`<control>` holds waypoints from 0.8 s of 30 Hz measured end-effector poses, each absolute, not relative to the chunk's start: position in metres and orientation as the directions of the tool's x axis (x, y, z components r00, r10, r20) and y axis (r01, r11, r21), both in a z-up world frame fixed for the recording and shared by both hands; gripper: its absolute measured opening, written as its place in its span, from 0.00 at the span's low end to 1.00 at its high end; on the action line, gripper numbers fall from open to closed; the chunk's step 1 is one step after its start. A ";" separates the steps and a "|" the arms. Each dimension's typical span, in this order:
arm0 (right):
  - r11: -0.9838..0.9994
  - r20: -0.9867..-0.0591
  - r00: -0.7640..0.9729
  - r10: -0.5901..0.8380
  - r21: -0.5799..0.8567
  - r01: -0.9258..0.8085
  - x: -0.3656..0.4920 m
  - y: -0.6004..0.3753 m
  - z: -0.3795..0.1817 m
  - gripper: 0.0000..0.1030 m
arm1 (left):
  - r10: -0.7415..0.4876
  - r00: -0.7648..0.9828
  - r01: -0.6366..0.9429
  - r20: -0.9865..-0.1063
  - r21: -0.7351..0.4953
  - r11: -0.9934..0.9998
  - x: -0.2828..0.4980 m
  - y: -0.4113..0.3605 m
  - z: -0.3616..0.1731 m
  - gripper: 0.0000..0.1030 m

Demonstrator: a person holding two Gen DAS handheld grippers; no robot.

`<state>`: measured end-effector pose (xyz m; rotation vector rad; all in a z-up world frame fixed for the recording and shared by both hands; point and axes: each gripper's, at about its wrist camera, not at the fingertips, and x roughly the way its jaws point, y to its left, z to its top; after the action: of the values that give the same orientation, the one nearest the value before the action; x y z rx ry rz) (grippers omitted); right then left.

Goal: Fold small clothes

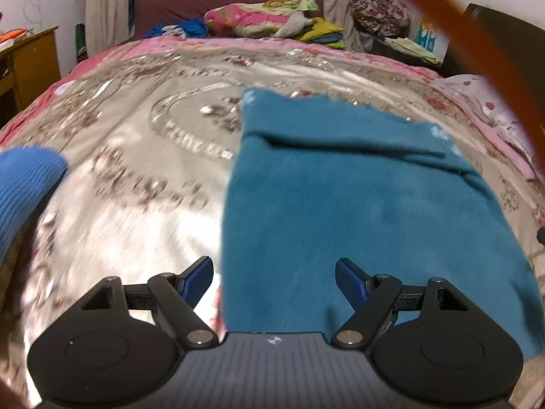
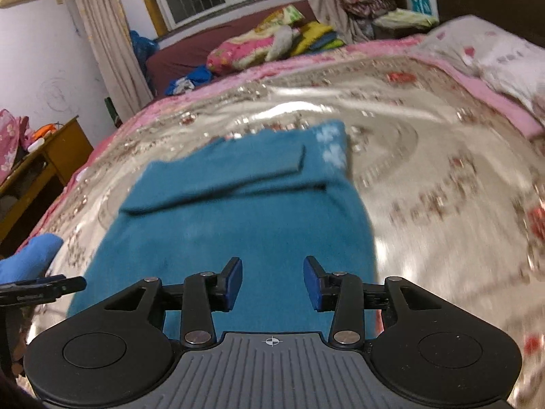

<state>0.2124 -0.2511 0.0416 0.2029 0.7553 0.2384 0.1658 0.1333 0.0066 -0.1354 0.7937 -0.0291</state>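
Note:
A teal knitted garment (image 1: 368,211) lies flat on the shiny floral bedspread (image 1: 136,177), with a sleeve folded across its upper part; it also shows in the right wrist view (image 2: 238,218). My left gripper (image 1: 274,281) is open and empty, hovering over the garment's near left edge. My right gripper (image 2: 272,283) is open and empty, hovering over the garment's near right part. A blue knit item (image 1: 24,184) sits at the left, also seen in the right wrist view (image 2: 30,259).
Pillows and folded bedding (image 1: 259,17) pile at the far end of the bed. A wooden desk (image 2: 44,167) stands left of the bed. An orange band (image 1: 477,44) crosses the left wrist view's top right. A pink pillow (image 2: 494,58) lies at right.

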 end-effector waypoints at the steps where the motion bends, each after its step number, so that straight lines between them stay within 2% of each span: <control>1: 0.956 -0.658 0.700 0.277 0.265 -0.129 0.206 -0.255 0.037 0.39 | -0.075 0.695 -0.038 -0.715 -0.141 0.989 0.158 0.137 0.003 0.81; 5: 0.959 -0.683 0.685 0.253 0.271 -0.084 0.185 -0.273 0.024 0.39 | -0.096 0.668 -0.071 -0.738 -0.191 0.979 0.138 0.147 -0.008 0.81; 13: 0.963 -0.738 0.640 0.216 0.271 -0.013 0.158 -0.301 0.002 0.43 | -0.121 0.649 -0.071 -0.751 -0.219 0.973 0.115 0.143 -0.025 0.81; 22: 0.931 -0.772 0.563 0.296 0.365 0.010 0.146 -0.299 -0.024 0.43 | -0.135 0.644 -0.036 -0.753 -0.206 0.978 0.113 0.135 -0.030 0.81; 24: 0.933 -0.771 0.564 0.296 0.360 0.003 0.144 -0.295 -0.026 0.45 | -0.132 0.645 -0.036 -0.753 -0.203 0.979 0.115 0.135 -0.031 0.81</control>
<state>0.1441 -0.2955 -0.0264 0.3405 0.9611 0.1765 0.1146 0.1355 -0.0307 -0.2072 0.8694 -0.0548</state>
